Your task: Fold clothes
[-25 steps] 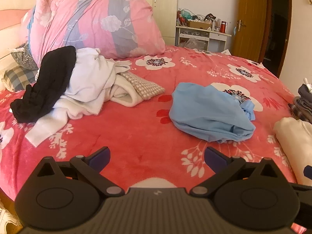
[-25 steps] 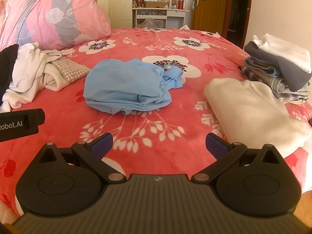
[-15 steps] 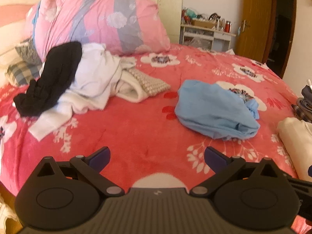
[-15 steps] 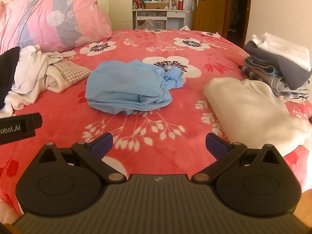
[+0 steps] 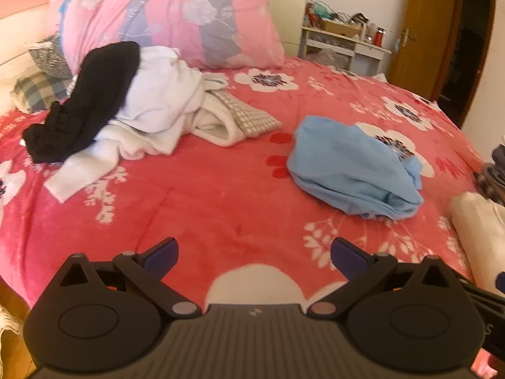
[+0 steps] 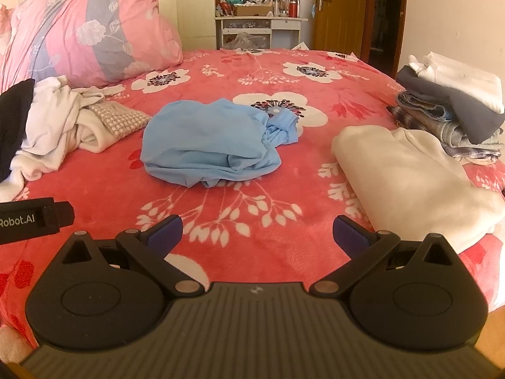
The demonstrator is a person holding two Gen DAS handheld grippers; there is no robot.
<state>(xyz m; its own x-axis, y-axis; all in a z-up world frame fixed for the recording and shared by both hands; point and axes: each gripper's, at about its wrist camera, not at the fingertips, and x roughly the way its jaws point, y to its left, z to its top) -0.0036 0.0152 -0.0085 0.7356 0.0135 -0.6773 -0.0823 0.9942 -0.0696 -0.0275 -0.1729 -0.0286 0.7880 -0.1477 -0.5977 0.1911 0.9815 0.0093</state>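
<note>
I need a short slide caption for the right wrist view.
Open right gripper faces a crumpled blue garment on the red floral bedspread.

Right gripper [image 6: 257, 232] hangs wide open over the near edge of the red floral bed [image 6: 252, 208], nothing between its jaws. A crumpled blue garment [image 6: 208, 145] lies mid-bed, a cream folded piece [image 6: 407, 177] by the right edge, a folded stack [image 6: 451, 107] beyond it.

A home bedroom: bed [image 6: 258, 72] under a red floral blanket, big pink pillow [image 6: 91, 31], cream wardrobe [image 6: 189, 3], cluttered white side surface [image 6: 262, 23], wooden door [image 6: 341, 12], clothes piles [image 6: 451, 107] about.
</note>
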